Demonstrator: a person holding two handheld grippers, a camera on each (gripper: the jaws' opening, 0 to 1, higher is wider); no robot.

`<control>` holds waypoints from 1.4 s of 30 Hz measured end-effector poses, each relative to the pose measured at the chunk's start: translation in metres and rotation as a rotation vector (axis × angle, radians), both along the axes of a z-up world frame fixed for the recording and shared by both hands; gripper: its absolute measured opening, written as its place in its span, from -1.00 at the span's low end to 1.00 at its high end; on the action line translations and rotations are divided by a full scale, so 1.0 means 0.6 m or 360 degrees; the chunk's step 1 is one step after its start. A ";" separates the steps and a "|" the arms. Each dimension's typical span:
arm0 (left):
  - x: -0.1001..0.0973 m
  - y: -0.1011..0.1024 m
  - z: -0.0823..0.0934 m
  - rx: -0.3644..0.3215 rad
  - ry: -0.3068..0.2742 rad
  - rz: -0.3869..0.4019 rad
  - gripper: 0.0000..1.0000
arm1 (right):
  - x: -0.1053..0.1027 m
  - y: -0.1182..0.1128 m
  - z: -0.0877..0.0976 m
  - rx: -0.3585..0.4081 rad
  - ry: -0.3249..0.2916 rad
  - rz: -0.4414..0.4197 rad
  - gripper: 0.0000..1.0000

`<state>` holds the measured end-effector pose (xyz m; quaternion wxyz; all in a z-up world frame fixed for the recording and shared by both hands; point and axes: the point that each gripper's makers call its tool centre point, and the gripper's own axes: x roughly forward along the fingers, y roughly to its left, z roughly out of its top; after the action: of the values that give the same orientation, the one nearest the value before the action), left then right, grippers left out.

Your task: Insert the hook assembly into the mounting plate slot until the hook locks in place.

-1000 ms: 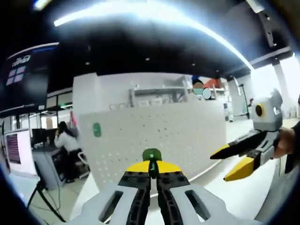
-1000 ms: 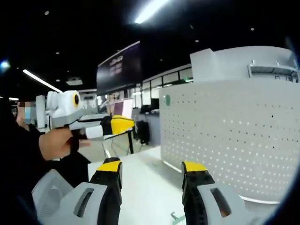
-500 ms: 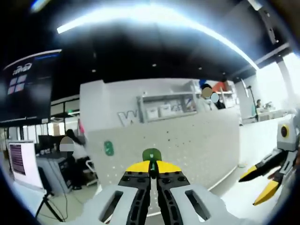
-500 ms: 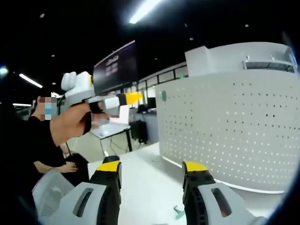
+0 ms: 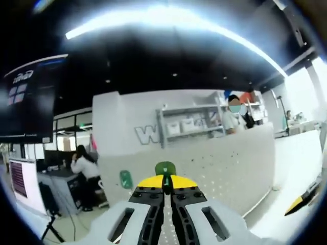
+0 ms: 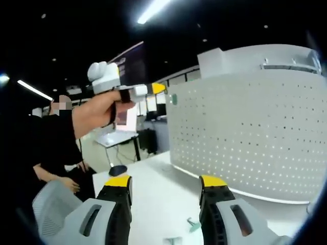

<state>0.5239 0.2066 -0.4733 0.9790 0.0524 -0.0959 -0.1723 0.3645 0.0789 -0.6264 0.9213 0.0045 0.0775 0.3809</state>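
My left gripper [image 6: 153,88] has climbed in the right gripper view, from mid-left to the upper middle, up against the pegboard's [image 6: 245,132] top left corner by the green hook [image 6: 174,98] there. In the left gripper view my right gripper [image 5: 302,198] has slid off toward the lower right edge, probably just its yellow tip showing.

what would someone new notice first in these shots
Probably the white perforated mounting plate, standing upright on the white table and spanning the right gripper view. Next, the left gripper, jaws shut on a green hook, raised toward the plate's top corner.
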 end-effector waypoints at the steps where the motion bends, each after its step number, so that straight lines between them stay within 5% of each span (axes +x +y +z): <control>1: 0.003 0.000 0.001 -0.0005 -0.0004 0.0003 -0.94 | 0.001 -0.002 -0.001 0.0001 0.0001 -0.0007 0.05; 20: 0.107 0.001 -0.007 0.0022 -0.0002 0.0113 -0.95 | 0.007 -0.021 -0.015 0.0012 0.0039 -0.0047 0.05; 42: 0.142 0.008 -0.030 0.0085 0.0015 0.0149 -0.95 | 0.008 -0.028 -0.025 0.0011 0.0074 -0.0058 0.04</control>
<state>0.6091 0.2116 -0.4914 0.9846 0.0822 -0.0840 -0.1291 0.3693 0.0621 -0.6413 0.9261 0.0178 0.0974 0.3641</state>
